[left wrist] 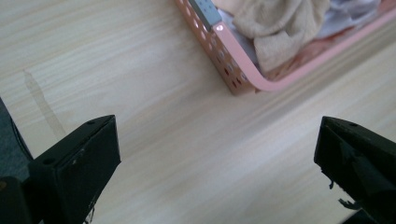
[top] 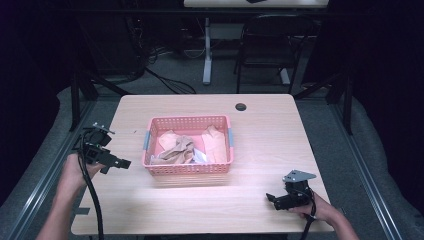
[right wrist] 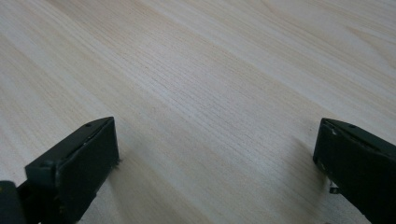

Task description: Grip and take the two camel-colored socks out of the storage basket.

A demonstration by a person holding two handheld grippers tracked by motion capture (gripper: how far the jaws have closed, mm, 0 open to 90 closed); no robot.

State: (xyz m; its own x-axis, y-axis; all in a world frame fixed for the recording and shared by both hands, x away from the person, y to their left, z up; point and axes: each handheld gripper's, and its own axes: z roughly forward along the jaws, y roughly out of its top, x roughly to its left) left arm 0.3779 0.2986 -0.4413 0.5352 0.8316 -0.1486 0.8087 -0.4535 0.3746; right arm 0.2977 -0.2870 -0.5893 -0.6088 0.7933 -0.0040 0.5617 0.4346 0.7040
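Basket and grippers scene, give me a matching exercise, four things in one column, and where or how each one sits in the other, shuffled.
Things:
1. pink basket
2. crumpled beige cloth
3. left gripper
4. right gripper

Places or states:
A. open, above bare wood near the table's front right corner
B. lying inside the basket
C. on the table's middle, a grey handle at each end
D. open, at the table's left edge, jaws towards the basket's corner

Pairs: 1-C, 2-B, 3-D, 4-A

Pink perforated basket (top: pixel 187 169) mid-table, holding crumpled beige cloth (top: pixel 176 149), peach cloth (top: pixel 215 142), white scrap (top: pixel 200 156)
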